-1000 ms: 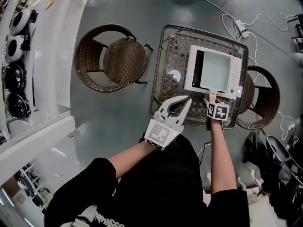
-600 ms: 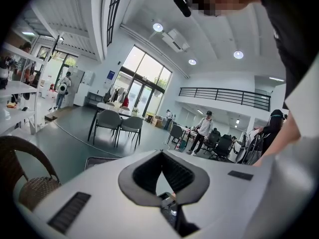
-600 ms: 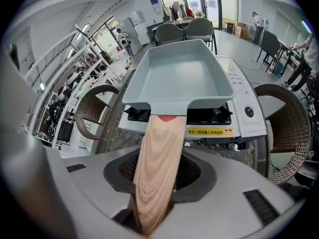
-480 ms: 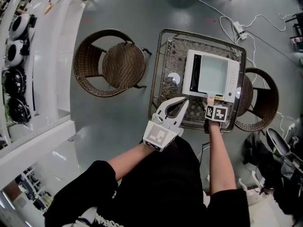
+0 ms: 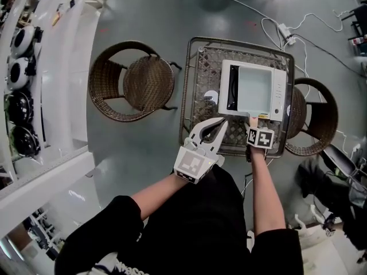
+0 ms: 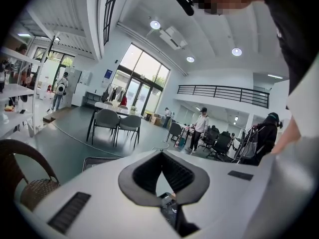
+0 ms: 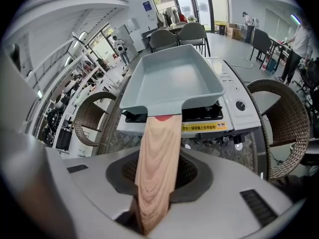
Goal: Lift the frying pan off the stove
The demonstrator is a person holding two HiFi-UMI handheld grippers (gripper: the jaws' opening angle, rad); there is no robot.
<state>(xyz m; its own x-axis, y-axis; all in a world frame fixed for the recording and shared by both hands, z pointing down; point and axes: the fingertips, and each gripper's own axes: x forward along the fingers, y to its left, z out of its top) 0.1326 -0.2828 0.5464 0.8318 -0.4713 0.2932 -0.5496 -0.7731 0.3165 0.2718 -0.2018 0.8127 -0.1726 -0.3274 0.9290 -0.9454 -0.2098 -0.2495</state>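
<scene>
While the pan (image 5: 254, 90) sits on the white stove (image 5: 280, 91), over its burner, on the wicker tabletop (image 5: 199, 67), the right gripper (image 5: 253, 125) is closing on the wooden handle (image 7: 158, 148). That handle runs straight back between its jaws, and a thin dark gap shows beside the wood on one side. Over the tabletop's near part, just left of the stove's near corner, hangs the left gripper (image 5: 225, 121), its jaws drawn together at the tips with nothing between them. One wicker chair (image 5: 135, 80) stands left of the tabletop, another (image 5: 316, 116) at its right.
</scene>
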